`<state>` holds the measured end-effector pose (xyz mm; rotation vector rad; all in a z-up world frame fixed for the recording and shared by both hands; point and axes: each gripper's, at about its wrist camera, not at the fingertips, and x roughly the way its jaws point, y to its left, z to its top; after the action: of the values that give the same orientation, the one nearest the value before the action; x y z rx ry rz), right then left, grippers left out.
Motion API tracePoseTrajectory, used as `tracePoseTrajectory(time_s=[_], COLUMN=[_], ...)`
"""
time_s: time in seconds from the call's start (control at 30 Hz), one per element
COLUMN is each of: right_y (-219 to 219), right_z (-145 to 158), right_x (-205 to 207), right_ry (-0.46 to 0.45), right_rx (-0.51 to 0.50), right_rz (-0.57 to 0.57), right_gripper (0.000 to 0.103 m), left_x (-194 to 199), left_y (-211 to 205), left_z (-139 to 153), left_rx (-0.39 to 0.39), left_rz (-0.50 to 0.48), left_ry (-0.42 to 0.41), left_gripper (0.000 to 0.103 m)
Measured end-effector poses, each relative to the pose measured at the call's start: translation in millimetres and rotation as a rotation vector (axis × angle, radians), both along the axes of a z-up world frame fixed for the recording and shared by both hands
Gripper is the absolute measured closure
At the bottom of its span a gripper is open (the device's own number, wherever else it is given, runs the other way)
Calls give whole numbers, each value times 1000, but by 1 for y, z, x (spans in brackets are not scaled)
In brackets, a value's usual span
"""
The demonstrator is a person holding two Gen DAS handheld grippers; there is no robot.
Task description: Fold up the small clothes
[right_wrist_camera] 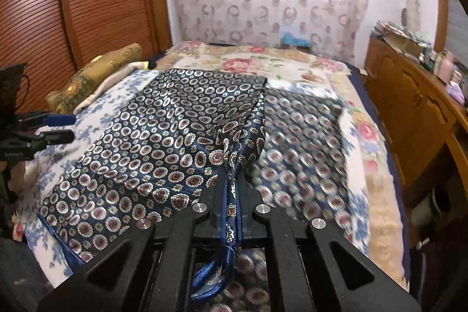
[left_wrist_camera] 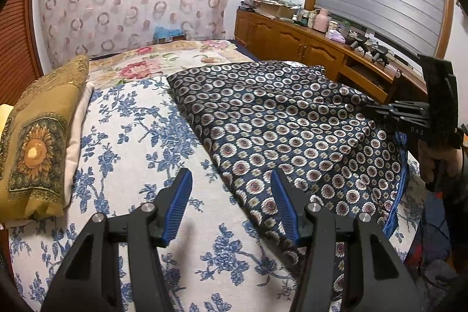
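Right gripper [right_wrist_camera: 232, 189] is clamped on the patterned navy garment [right_wrist_camera: 163, 130]'s edge, lifting it off the bed [left_wrist_camera: 131, 119]; left gripper [left_wrist_camera: 231, 195] hovers, jaws apart, holding nothing.

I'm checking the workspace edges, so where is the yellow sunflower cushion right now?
The sunflower cushion lies at the far left of the bed in the left wrist view, on a white folded cloth, left of the navy patterned garment.

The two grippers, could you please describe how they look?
The left gripper is a black frame of angular struts with triangular cut-outs and silver pivot pins; its fingers bear ribbed blue pads. The right gripper has the same black struts and silver pins, with faint pale lettering on its side in the left wrist view.
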<state>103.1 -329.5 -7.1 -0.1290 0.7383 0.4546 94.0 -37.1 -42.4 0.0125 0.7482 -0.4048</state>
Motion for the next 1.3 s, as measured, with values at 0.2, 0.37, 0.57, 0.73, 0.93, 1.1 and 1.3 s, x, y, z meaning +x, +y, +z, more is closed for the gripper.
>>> tracePoseTrajectory(time_s=[0.2, 0.37, 0.57, 0.73, 0.93, 1.1, 1.3], right_y=[-25, -40, -61, -71, -70, -72, -76], right_z=[-1, 5, 5, 3, -7, -15, -22], right_x=[-14, -27, -41, -41, -37, -32, -31], right_ry=[-8, -31, -33, -21, -3, 21, 61], right_rx=[0, -8, -23, -30, -58, -96, -62], right_rz=[-58, -110, -167, -195, -204, -255, -255], right_gripper=[101, 101, 101, 101, 97, 61, 46], left_x=[0, 0, 0, 1, 6, 16, 33], left_y=[-10, -16, -19, -24, -31, -40, -51], left_z=[-1, -2, -3, -4, -8, -12, -11], left_rx=[5, 8, 6, 8, 10, 45, 65], left_rz=[-18, -32, -38, -47, -66, -80, -94], left_ry=[3, 4, 10, 16, 34, 44, 61], left_gripper=[48, 48, 48, 48, 48, 48, 48])
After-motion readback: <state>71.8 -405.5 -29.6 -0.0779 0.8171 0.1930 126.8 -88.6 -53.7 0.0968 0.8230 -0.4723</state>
